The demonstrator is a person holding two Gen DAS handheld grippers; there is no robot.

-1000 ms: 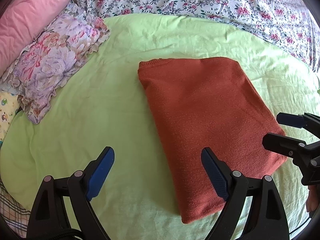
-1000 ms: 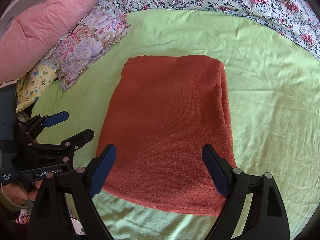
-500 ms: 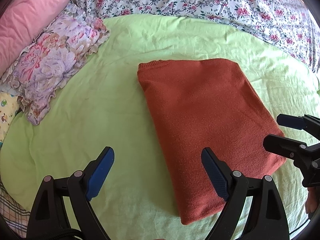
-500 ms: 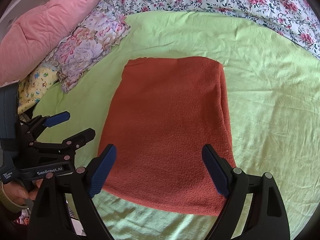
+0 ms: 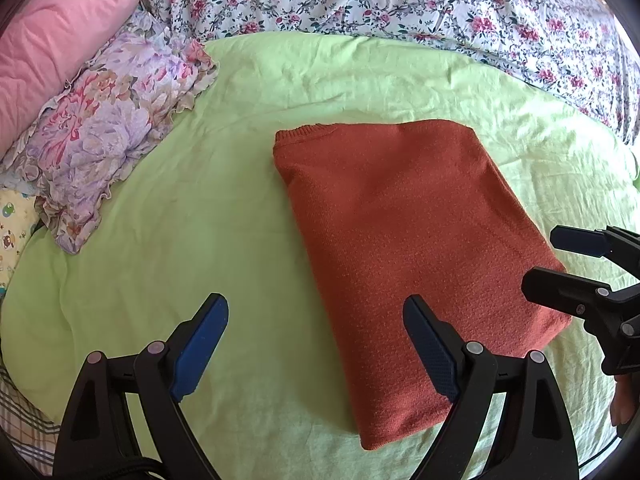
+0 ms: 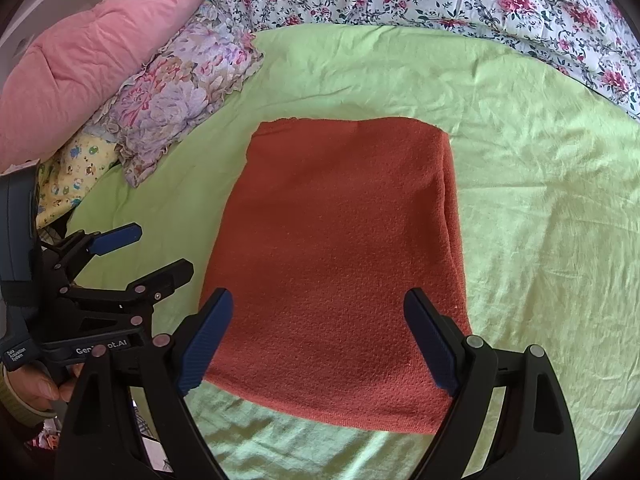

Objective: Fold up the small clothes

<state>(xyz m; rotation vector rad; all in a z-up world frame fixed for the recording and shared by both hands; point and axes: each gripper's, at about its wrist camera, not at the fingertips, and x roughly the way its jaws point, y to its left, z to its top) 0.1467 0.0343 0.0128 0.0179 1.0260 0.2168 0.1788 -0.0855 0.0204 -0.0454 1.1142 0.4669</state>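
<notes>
- Rust-orange knit sweater (image 6: 340,260) lies folded into a neat rectangle on the green sheet (image 6: 540,220).
- Left gripper (image 5: 316,344) and right gripper (image 6: 320,340) hover spread, empty.
- Folding looks finished; next likely one more halving or setting aside.

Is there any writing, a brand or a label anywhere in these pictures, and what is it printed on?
"Gen...ot.AI": white letters on the body of the left gripper, seen from the right wrist; the middle letters are hidden behind the right gripper's finger.
"Data Acquisition System", as far as it reads: small white print on the left gripper's handle, blurred.
None on the orange sweater.
</notes>
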